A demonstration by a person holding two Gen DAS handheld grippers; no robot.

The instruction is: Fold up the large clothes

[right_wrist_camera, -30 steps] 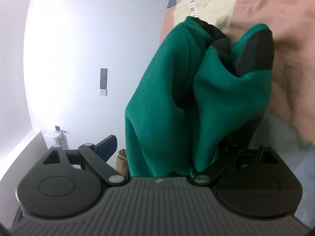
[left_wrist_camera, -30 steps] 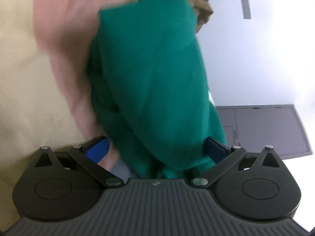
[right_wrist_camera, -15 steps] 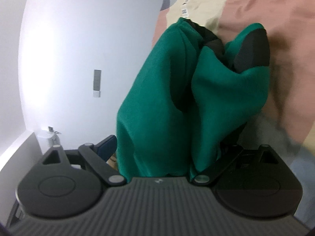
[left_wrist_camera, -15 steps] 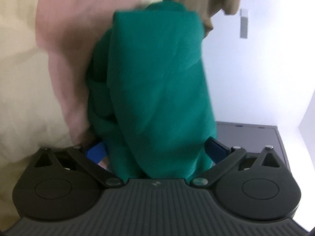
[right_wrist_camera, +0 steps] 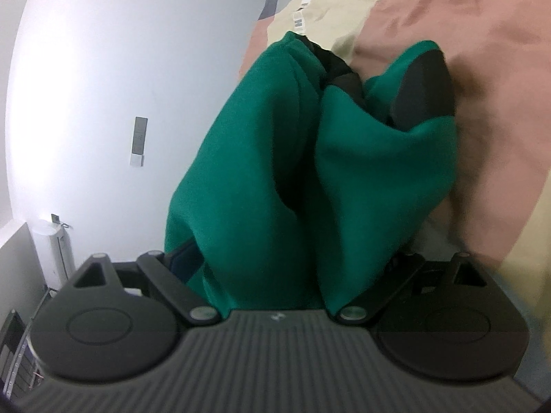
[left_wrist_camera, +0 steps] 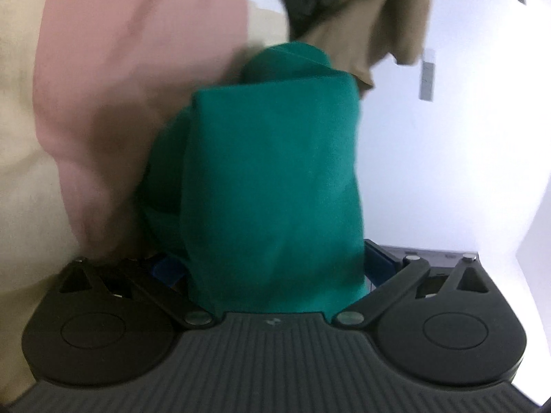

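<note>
Hanging from both grippers, a green garment (left_wrist_camera: 272, 186) fills the middle of each wrist view. The left gripper (left_wrist_camera: 272, 268) has the cloth bunched between its blue fingers (left_wrist_camera: 377, 258), which show only as slivers on either side of the fabric; the jaws stand fairly wide, and because the cloth covers the fingertips I cannot tell whether they are clamping it or merely draped. The same holds for the right gripper (right_wrist_camera: 292, 265): one dark blue finger (right_wrist_camera: 182, 258) peeks out at the left, the other is buried under the garment (right_wrist_camera: 310, 172), so its grip cannot be judged either.

From the right wrist view the garment falls in two thick folds with black panels (right_wrist_camera: 423, 89) near the far end, and those far ends touch or lie just above a bed cover (right_wrist_camera: 465, 17) of pink and cream patches. From the left wrist view the cloth is a rolled bundle, blurred, with the pink and cream bed cover (left_wrist_camera: 113, 69) to its left and a tan piece of clothing (left_wrist_camera: 372, 24) with a dark one beside it beyond its far end. A white wall (right_wrist_camera: 120, 69) carries a small switch panel (right_wrist_camera: 139, 141), and a dark grey flat surface (left_wrist_camera: 430, 253) shows behind the left gripper's right finger
</note>
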